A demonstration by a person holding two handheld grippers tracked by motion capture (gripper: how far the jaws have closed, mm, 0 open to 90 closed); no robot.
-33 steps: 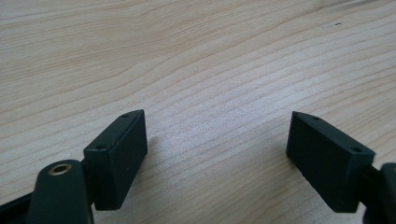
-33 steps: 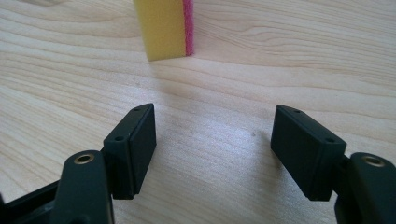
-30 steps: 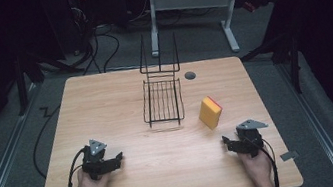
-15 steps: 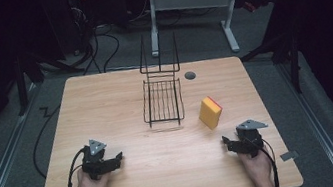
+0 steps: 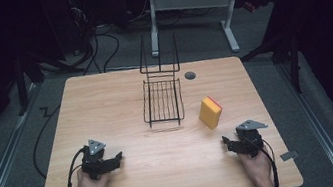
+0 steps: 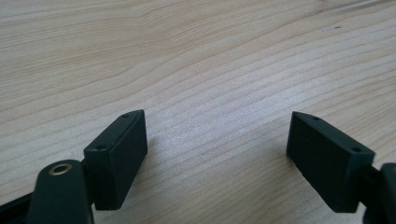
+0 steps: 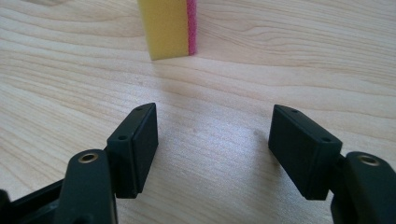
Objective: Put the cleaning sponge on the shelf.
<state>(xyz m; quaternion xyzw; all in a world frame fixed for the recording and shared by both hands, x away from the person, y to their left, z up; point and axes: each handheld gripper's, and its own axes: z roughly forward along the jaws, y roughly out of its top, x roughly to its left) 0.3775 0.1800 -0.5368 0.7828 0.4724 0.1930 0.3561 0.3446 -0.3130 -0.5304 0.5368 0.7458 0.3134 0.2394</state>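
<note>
Right gripper (image 7: 212,135) just narrowed, empty; sponge (image 7: 169,27) upright, yellow with pink face.

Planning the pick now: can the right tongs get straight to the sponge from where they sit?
Probably yes. The right tongs are open and aimed at the sponge, which stands upright on bare table just ahead. The rack sits off to the side.

In the right gripper view, the upper part of the sponge (image 7: 169,29) is cut off by the top edge, so its full height cannot be seen. In the high view, the person's forearms leave the picture at the bottom edge. The small dark round thing (image 5: 190,75) on the table (image 5: 105,103) behind the wire rack (image 5: 163,99) is too small to identify.
</note>
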